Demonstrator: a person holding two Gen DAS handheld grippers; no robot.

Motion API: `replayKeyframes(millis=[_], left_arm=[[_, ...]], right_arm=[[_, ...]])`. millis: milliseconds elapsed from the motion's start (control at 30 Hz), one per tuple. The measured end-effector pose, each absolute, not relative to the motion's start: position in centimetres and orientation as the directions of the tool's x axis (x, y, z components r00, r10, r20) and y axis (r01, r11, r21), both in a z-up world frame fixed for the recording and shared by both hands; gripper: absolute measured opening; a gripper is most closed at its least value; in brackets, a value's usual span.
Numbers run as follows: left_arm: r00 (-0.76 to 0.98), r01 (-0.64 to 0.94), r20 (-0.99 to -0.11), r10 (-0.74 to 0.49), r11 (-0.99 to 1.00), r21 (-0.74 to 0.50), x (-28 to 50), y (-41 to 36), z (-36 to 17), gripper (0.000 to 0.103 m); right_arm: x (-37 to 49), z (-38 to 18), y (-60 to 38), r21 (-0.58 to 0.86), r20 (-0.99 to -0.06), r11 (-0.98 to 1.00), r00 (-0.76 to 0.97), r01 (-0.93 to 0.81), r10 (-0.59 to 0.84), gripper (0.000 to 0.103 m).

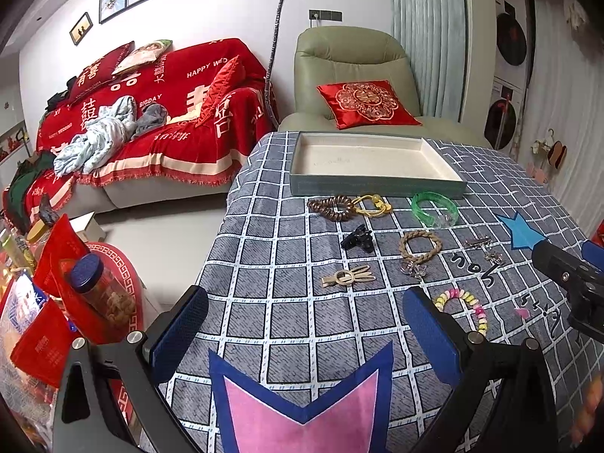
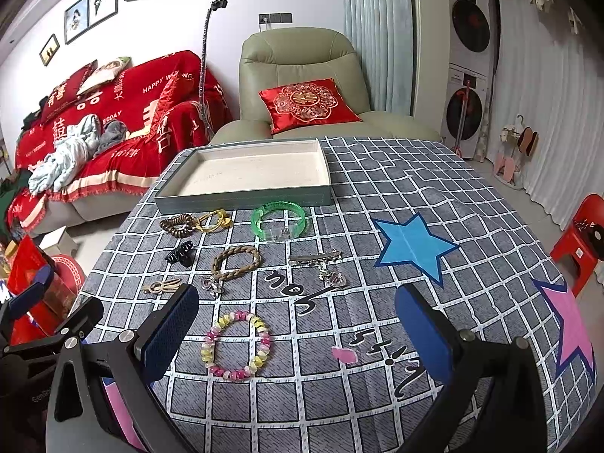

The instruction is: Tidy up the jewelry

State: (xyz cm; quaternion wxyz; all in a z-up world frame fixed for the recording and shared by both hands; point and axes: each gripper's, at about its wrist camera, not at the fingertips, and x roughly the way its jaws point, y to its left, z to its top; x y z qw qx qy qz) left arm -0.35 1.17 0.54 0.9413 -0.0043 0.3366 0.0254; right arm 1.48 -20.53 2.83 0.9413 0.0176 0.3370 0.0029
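Note:
An empty grey-green tray [image 1: 372, 188] [image 2: 241, 201] with a cream lining sits at the far side of the checked tablecloth. In front of it lie a brown coil tie [image 1: 332, 208], a green bangle [image 2: 278, 219], a black claw clip [image 1: 358, 239], a braided tie [image 2: 237, 261], a beige hair clip [image 1: 347, 277], a silver barrette [image 2: 315, 258] and a pastel coil bracelet [image 2: 238, 345]. My left gripper [image 1: 305, 332] is open above the near table edge. My right gripper [image 2: 298, 334] is open, with the pastel bracelet between its fingers, below them.
A red-covered sofa [image 1: 151, 113] and a green armchair [image 2: 302, 87] stand behind the table. Jars and red packets [image 1: 75, 294] crowd the left. A red stool [image 2: 583, 238] is at the right.

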Motion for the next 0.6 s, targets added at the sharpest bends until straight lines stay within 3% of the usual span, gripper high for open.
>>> replayKeyframes(millis=[600], left_arm=[[0.698, 0.113, -0.714, -0.061, 0.993, 0.026, 5.0, 1.1, -0.7, 0.103]], right_arm=[[2.8, 0.2, -21.7, 0.043, -0.718, 0.999, 0.696, 0.012, 0.023, 0.103]])
